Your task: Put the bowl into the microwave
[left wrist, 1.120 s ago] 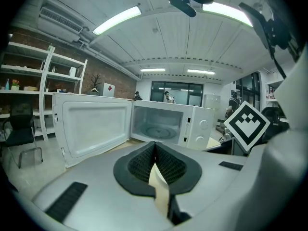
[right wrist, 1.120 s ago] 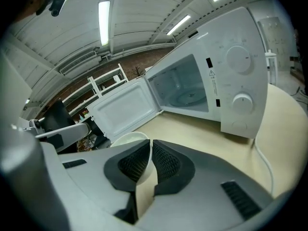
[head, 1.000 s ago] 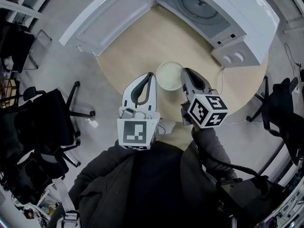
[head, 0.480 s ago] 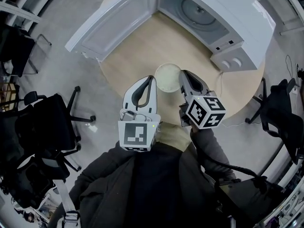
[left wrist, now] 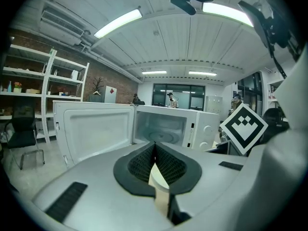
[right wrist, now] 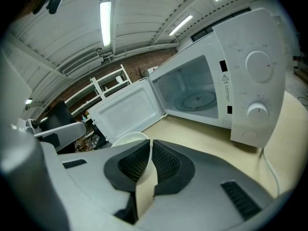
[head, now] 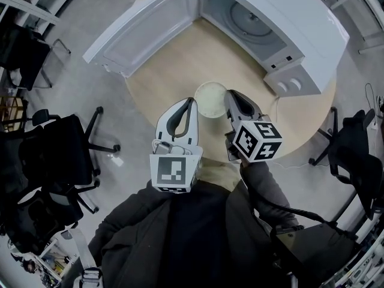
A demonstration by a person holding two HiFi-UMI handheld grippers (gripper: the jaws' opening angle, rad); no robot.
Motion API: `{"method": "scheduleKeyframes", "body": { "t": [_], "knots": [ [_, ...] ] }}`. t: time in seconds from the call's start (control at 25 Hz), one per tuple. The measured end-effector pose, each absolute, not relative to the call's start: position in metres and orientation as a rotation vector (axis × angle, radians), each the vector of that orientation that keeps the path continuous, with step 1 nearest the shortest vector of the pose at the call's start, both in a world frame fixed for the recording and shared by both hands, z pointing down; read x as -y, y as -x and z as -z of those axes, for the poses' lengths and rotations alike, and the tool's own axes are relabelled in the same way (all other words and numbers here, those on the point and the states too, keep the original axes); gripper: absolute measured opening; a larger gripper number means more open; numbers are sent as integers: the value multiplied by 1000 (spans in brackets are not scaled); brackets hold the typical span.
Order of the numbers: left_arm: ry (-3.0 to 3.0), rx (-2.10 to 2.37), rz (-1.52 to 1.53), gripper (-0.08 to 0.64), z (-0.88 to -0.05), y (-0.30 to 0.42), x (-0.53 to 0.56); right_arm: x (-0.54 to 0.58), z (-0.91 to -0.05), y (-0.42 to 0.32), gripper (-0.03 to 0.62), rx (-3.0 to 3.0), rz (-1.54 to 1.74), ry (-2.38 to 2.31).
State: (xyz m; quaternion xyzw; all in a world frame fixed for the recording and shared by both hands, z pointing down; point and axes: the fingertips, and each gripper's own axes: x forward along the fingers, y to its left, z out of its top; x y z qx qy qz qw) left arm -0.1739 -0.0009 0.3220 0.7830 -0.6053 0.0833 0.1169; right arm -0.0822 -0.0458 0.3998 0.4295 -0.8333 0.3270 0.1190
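Grey smooth floor (head: 66, 95); round light-wood table (head: 174, 71); black swivel office chairs (head: 57, 152) left. White metal shelving (left wrist: 57, 81), red-brown brick wall (left wrist: 126, 89), white slatted ceiling (left wrist: 163, 47), fluorescent strip lights (left wrist: 118, 23).

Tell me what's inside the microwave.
Only the round turntable shows inside the open microwave; nothing sits on it. The bowl is outside it. The cavity's near right corner is covered by the control panel.

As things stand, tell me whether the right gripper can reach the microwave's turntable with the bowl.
Probably yes. The right gripper grips the bowl by its rim, the microwave door stands wide open, and only bare table lies between it and the turntable.
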Motion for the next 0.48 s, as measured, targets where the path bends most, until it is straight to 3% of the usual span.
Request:
{"method": "scheduleKeyframes", "body": {
  "t": [0.48],
  "knots": [
    [-2360,1695,-241,9,-327,174,52,86,-402,78,23,2410,-959,-1360]
  ]
}}
